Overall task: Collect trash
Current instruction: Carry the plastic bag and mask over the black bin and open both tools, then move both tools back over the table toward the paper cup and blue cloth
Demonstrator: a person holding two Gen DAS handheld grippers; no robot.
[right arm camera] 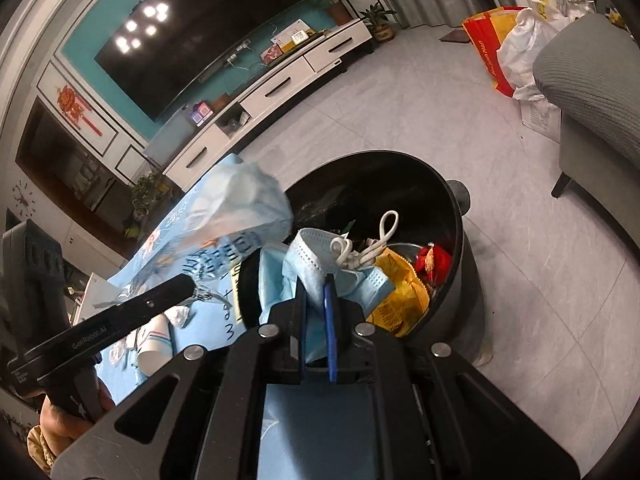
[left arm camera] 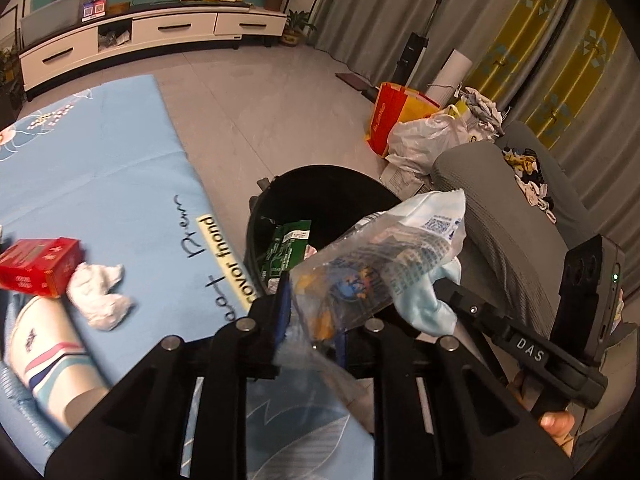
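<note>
Pale-blue cloth covers the counter [left arm camera: 120, 152] where litter waits beside a black waste bin [right arm camera: 460, 216] standing on the tiled floor, already part full with a yellow snack bag [right arm camera: 400, 292] and a green packet [left arm camera: 286, 248]. Over the bin's near rim hang both tools. The left claw [left arm camera: 310, 312] is clenched on a crinkled clear plastic wrapper [left arm camera: 380, 256] printed in blue, its loose end reaching out above the bin mouth; the film looks feather-light, slippery and limp, so a pinch on a gathered fold, as here, seems safest. The right claw [right arm camera: 318, 304] is clamped on a blue disposable face mask [right arm camera: 316, 268], soft and floppy, whose white ear loops [right arm camera: 384, 232] trail over the rubbish below; a grip on the pleated body rather than a loop should keep it from swinging. Left on the counter: a striped paper cup [left arm camera: 52, 356] lying on its side, a red carton [left arm camera: 38, 266] and a crumpled white tissue [left arm camera: 100, 292] touching it. All three appear light; the cup would crush under a hard squeeze.
</note>
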